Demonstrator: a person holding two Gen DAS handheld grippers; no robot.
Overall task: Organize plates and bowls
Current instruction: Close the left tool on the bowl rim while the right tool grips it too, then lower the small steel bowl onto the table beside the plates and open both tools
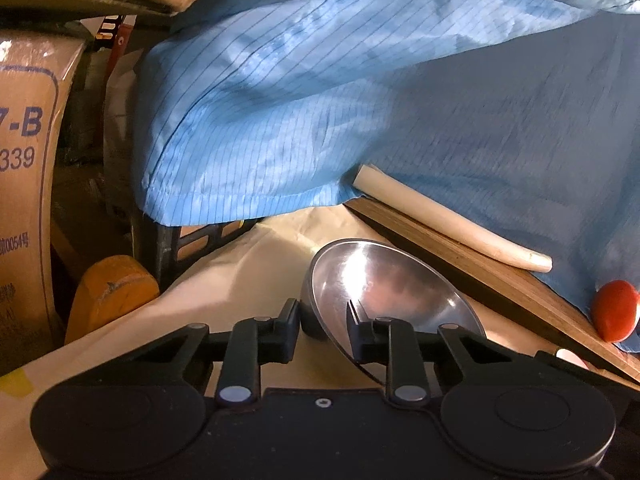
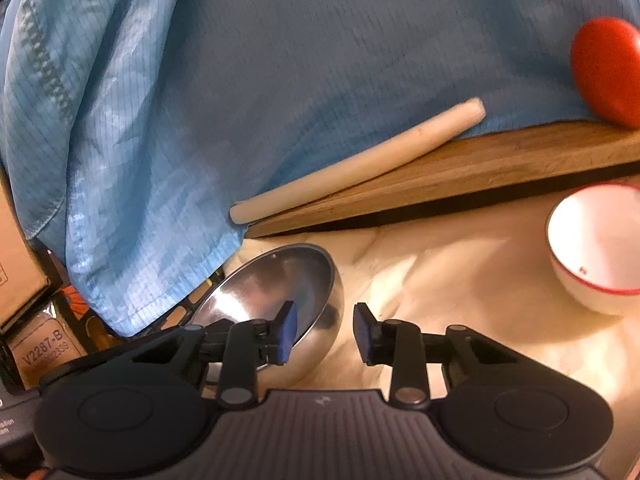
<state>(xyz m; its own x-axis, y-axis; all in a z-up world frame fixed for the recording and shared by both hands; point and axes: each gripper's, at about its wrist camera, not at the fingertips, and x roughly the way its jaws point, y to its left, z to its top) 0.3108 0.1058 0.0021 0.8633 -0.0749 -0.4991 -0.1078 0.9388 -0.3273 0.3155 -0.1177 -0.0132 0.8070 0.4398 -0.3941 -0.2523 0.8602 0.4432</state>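
Observation:
A shiny steel bowl is tilted on the cream cloth. My left gripper stands astride its near rim, one finger outside and one inside, jaws slightly apart around the rim. In the right wrist view the same steel bowl lies tilted at lower left. My right gripper is open, its left finger over the bowl's inside and its right finger outside the wall. A white bowl with a red rim stands upright on the cloth at the right.
A wooden board carries a cream rolling pin and a red object. A blue garment hangs close over the far side. Cardboard boxes and an orange object stand left.

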